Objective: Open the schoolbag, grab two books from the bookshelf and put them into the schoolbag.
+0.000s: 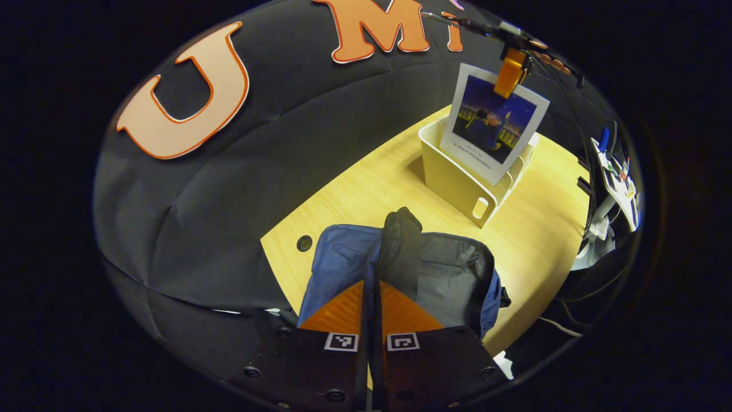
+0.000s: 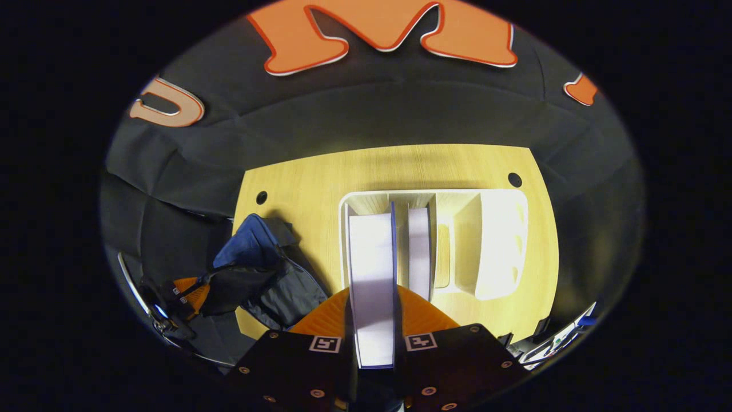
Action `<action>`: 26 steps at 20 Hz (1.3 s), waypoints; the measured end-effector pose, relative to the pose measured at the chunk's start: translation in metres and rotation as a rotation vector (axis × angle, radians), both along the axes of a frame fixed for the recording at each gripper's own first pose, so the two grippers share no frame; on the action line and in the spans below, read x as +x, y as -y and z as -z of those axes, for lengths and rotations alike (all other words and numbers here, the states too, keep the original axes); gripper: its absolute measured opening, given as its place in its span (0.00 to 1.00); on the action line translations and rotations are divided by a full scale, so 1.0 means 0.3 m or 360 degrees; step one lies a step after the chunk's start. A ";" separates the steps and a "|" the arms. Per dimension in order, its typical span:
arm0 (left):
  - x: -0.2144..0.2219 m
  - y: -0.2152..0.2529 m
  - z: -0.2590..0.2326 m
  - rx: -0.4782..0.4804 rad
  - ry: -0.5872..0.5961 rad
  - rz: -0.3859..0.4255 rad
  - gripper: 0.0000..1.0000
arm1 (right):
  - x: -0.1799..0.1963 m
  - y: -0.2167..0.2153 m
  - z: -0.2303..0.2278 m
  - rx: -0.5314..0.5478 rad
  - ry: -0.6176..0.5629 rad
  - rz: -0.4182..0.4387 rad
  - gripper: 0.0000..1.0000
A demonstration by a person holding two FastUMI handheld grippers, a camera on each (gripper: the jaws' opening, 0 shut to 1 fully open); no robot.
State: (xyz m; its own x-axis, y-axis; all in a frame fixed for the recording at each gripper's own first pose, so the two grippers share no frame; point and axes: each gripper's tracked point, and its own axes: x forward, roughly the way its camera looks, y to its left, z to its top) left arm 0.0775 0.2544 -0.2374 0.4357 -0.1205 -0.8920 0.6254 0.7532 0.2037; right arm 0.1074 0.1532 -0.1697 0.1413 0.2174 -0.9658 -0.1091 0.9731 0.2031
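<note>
The thin book with a blue-and-white picture cover [image 1: 494, 129] hangs above the cream plastic bookshelf box [image 1: 457, 180], pinched at its top edge by the right tongs [image 1: 510, 71], both fingers pressing on it. Seen edge-on from the right gripper view, it [image 2: 372, 286] looks light and fairly stiff, likely to swing or slip (a grip nearer the spine would steady it). A second book [image 2: 419, 252] stands in the box. The soft blue fabric schoolbag [image 1: 343, 263] slumps at the near worktop [image 1: 532, 240] edge; the left tongs [image 1: 373, 303] are closed on its dark handle [image 1: 400, 240], holding it open.
</note>
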 end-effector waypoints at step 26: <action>0.033 0.037 -0.076 0.0048 -0.0074 -0.0161 0.04 | -0.361 -0.218 -0.030 0.0892 0.0064 0.0351 0.25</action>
